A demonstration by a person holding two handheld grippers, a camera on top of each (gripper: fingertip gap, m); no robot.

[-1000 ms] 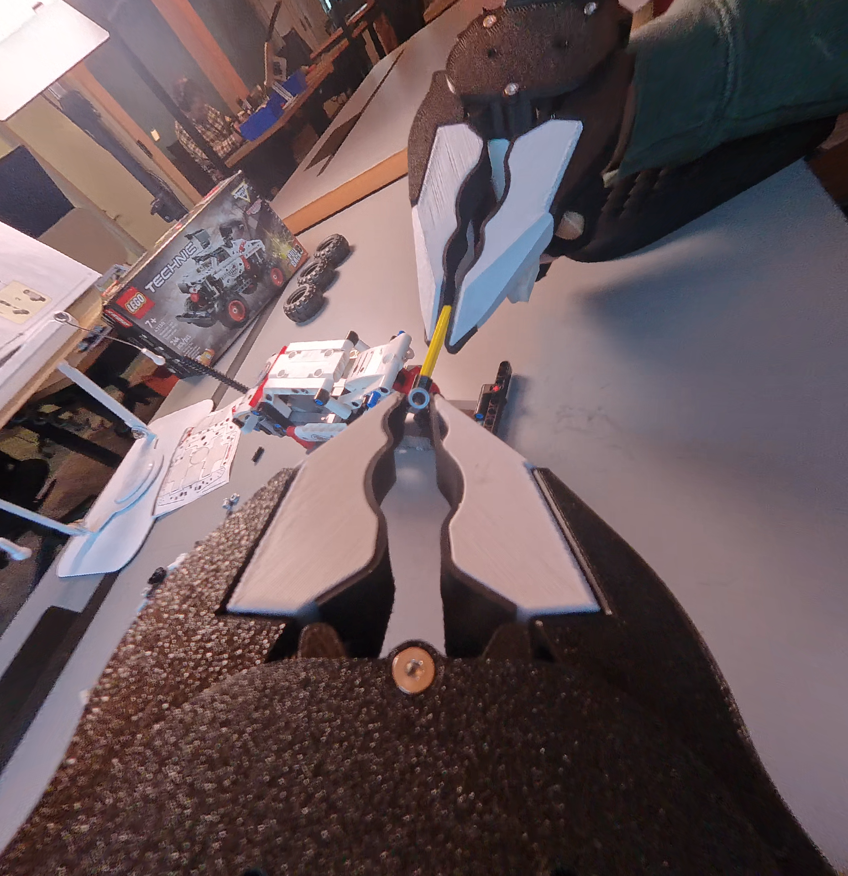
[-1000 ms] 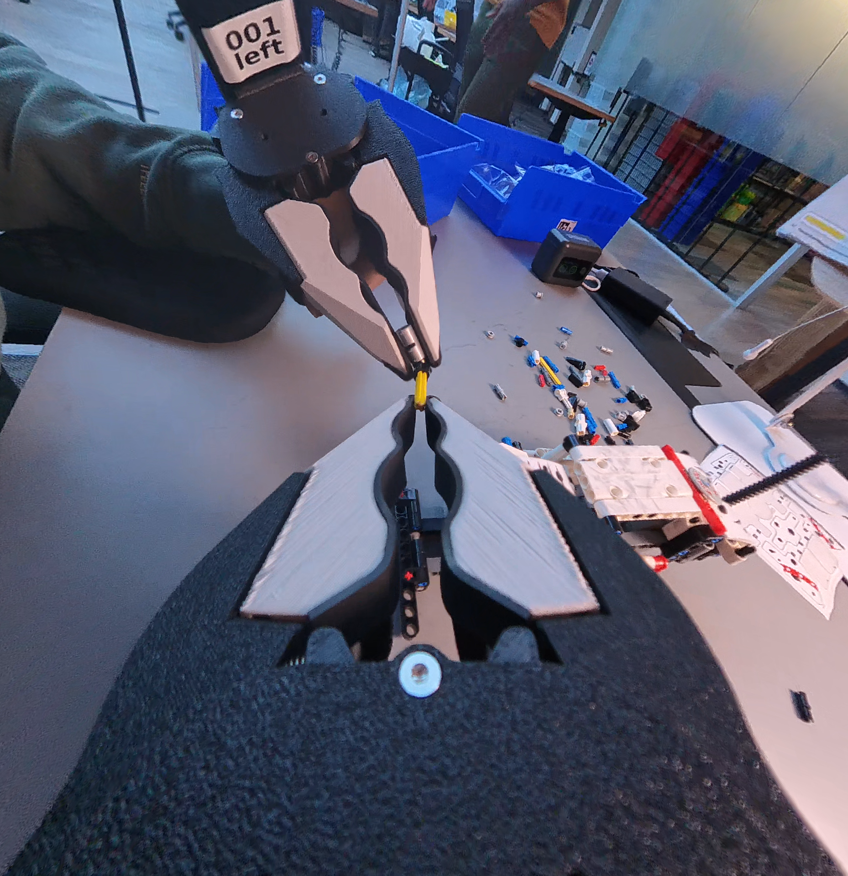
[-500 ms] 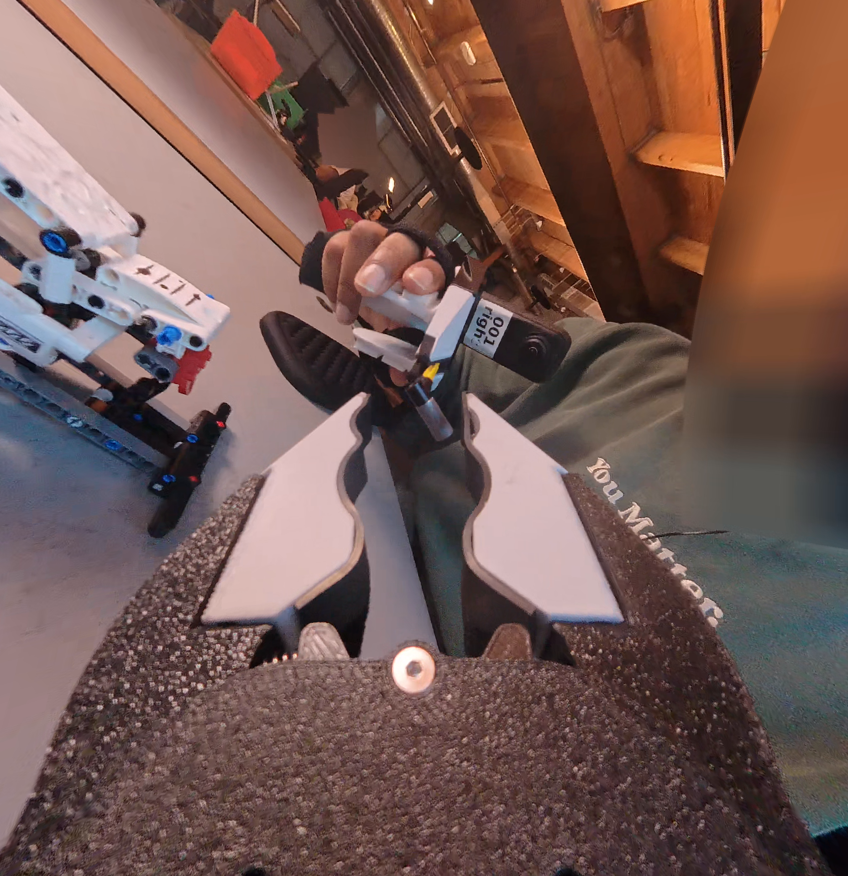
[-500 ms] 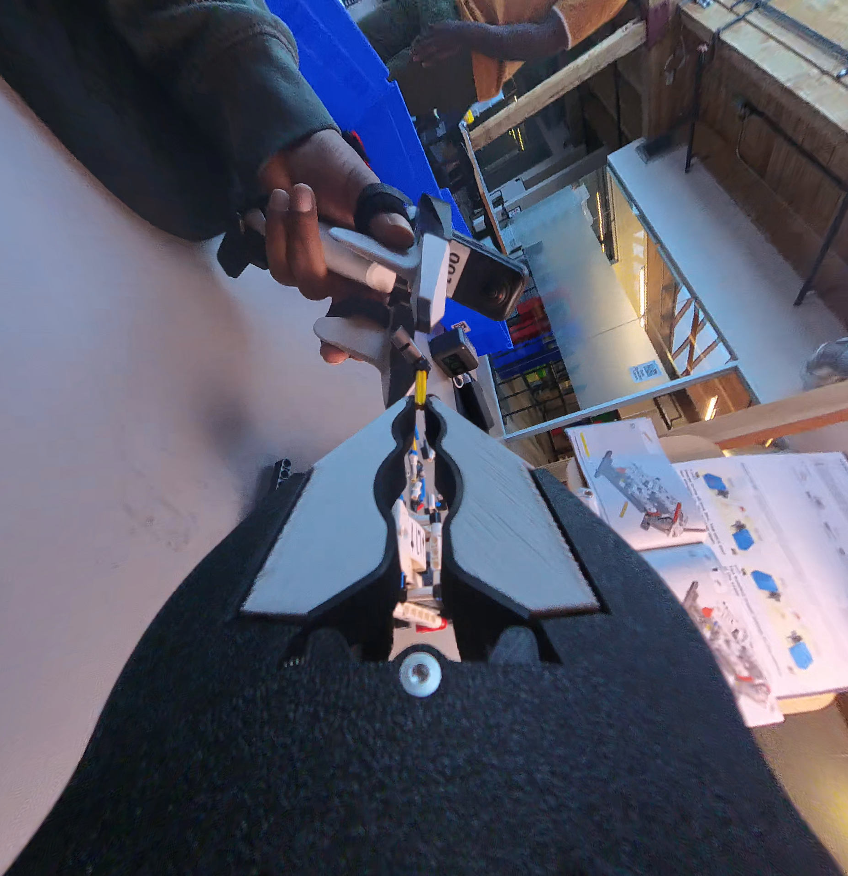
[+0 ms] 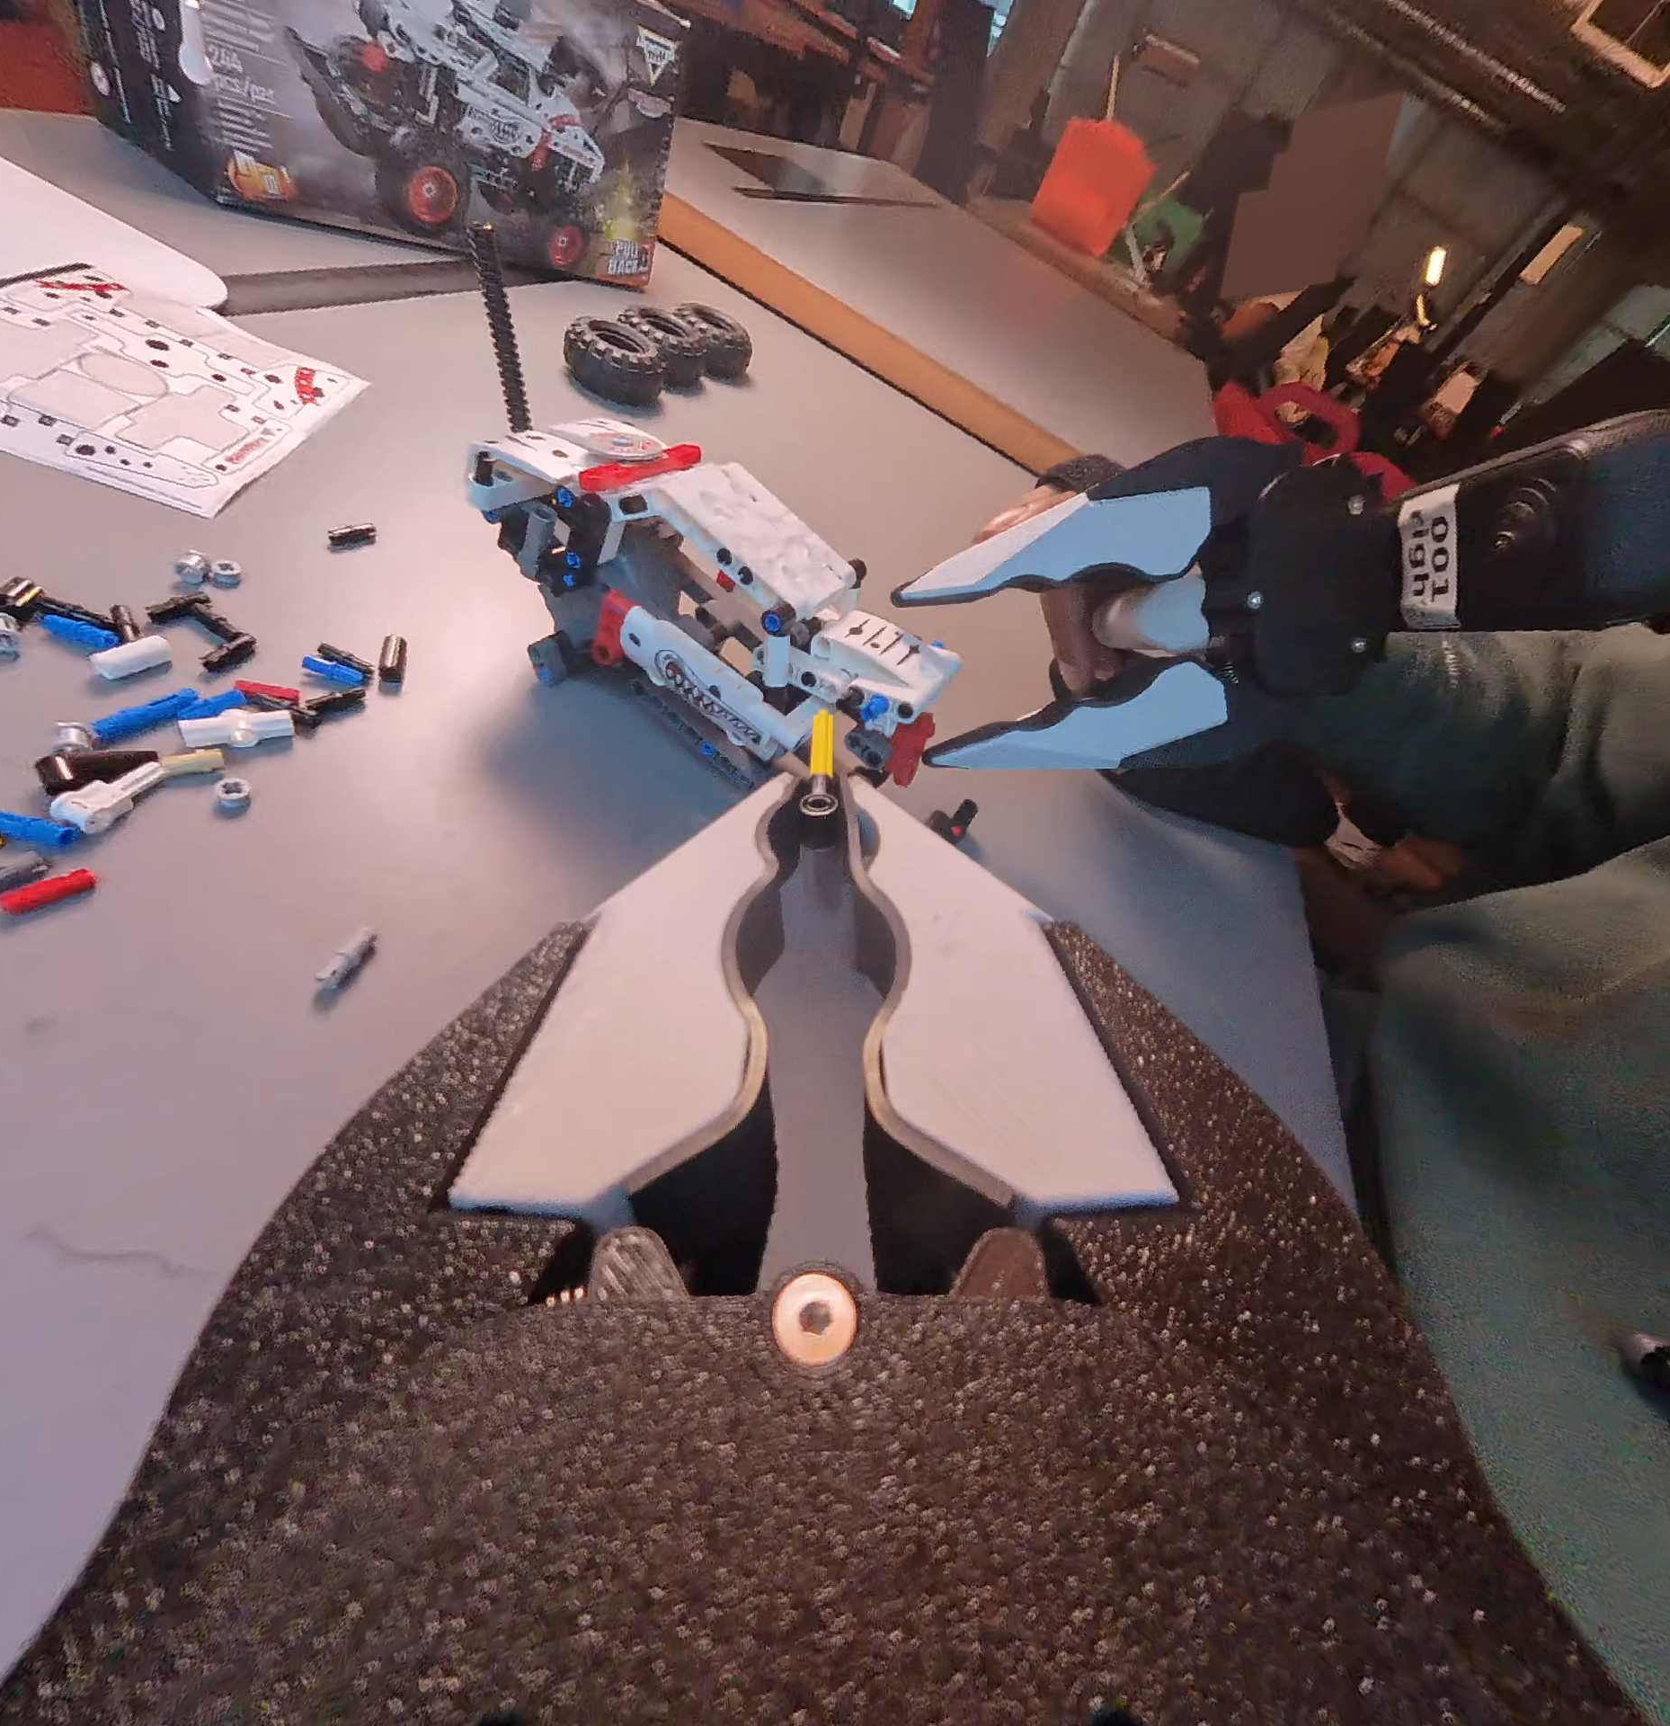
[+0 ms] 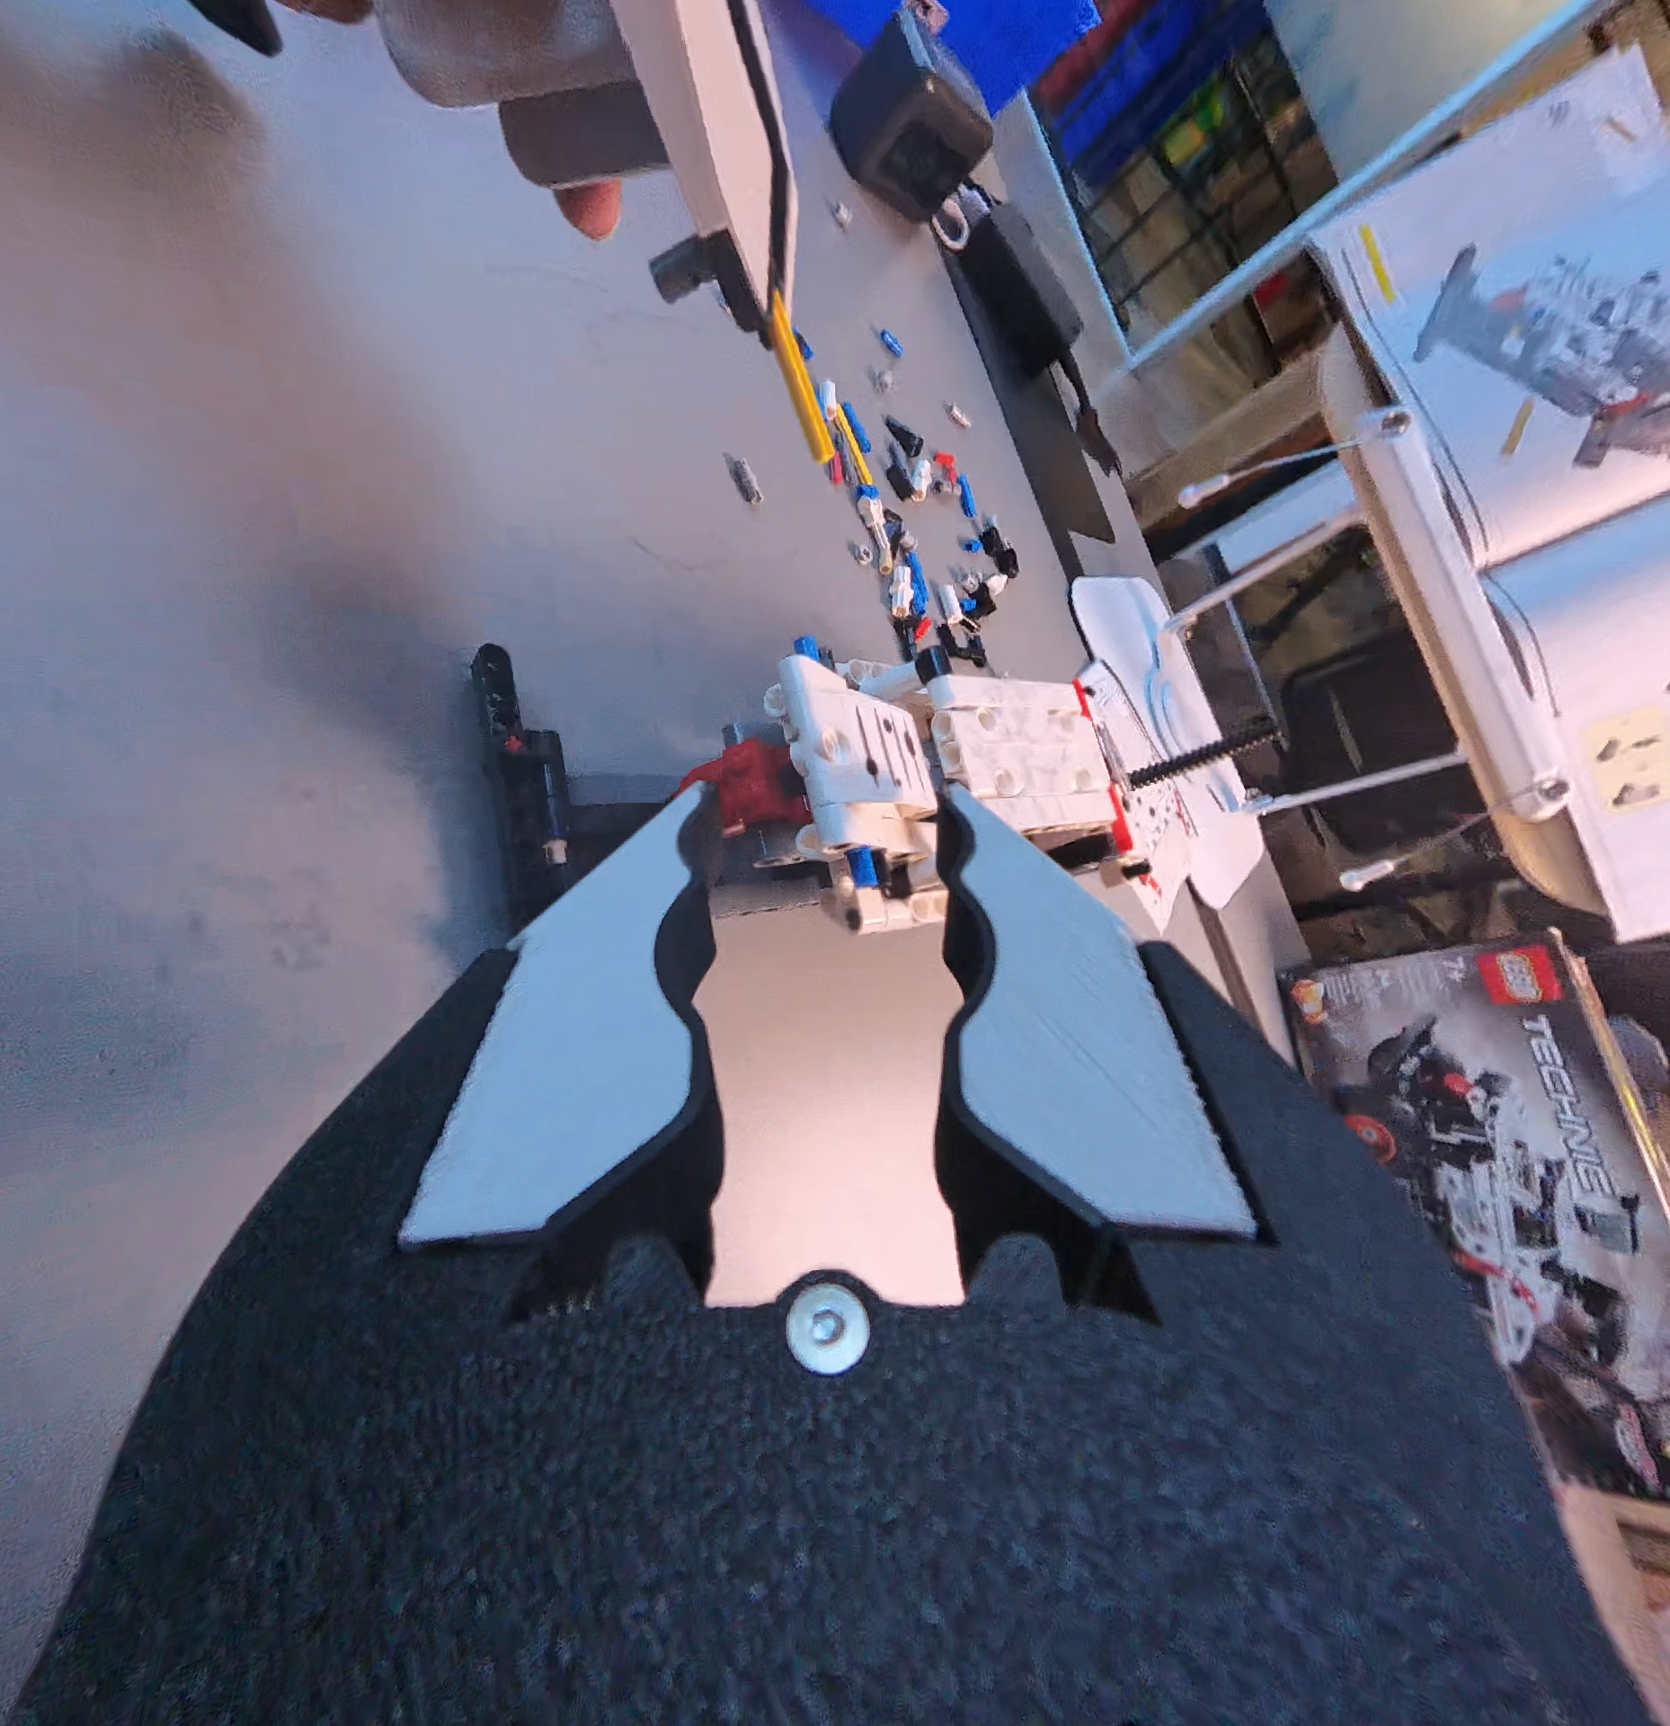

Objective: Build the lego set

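My left gripper (image 5: 818,792) is shut on a yellow axle (image 5: 822,752) with a grey bush on its near end. It holds the axle just in front of the white, red and black truck model (image 5: 719,598) on the grey table (image 5: 252,1027). My right gripper (image 6: 822,801) is open and empty, its jaws on either side of the truck's front end (image 6: 906,756). It shows in the left wrist view (image 5: 913,677) at the right. The left gripper (image 6: 761,299) with the axle (image 6: 799,383) shows at the top of the right wrist view.
Several loose pins and connectors (image 5: 159,710) lie left of the truck. Three black tyres (image 5: 658,346), the set's box (image 5: 392,121) and a sticker sheet (image 5: 131,392) lie behind. A black beam assembly (image 6: 514,747) lies beside the truck. A booklet on a stand (image 6: 1513,374) stands beyond. Across from one pair of fingers to the other is roughly 10 cm.
A second ago both grippers met tip to tip on the yellow axle. The right gripper has let go, opened and moved to the truck's front. The left holds the axle alone.
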